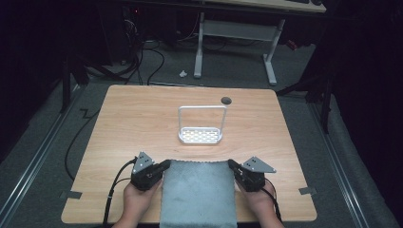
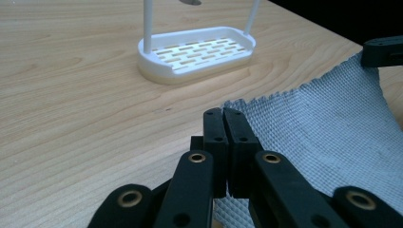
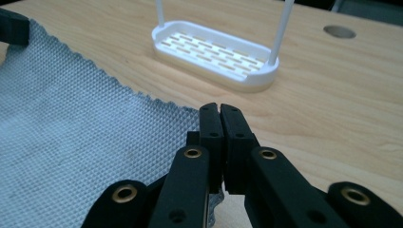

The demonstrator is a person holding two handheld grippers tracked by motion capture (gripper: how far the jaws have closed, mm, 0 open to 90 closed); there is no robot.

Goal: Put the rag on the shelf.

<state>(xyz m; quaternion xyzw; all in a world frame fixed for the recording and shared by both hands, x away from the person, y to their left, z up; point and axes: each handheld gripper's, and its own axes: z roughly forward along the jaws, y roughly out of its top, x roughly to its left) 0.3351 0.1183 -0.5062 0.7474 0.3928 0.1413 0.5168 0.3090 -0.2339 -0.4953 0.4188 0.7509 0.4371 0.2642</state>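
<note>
A person at a wooden table (image 1: 142, 118) holds a grey cloth (image 1: 198, 190) by its two far corners, one gripper on each. The left gripper (image 2: 223, 116) has its jaws pressed together at the cloth's far-left corner, and the cloth's zigzag edge runs under them; whether fabric is actually pinched between the jaws cannot be told for sure, though it looks so. The right gripper (image 3: 219, 111) is likewise clenched at the far-right corner, with fabric showing just beneath its jaws.

The cloth lies flat at the table's 6 o'clock edge, its near end hanging over that edge. A white rack (image 1: 200, 135) with a tall hoop handle stands near the middle of the table, toward 12 o'clock from the cloth, apart from it. A round hole (image 1: 226, 100) in the tabletop sits beyond the rack at about 1 o'clock.

The likely risks: each grip appears to take only the tip of a corner, so a corner could slip free if the cloth is lifted or pulled taut. Uneven motion of the two hands could skew the cloth. A forward sweep might catch the light rack and tip it.
</note>
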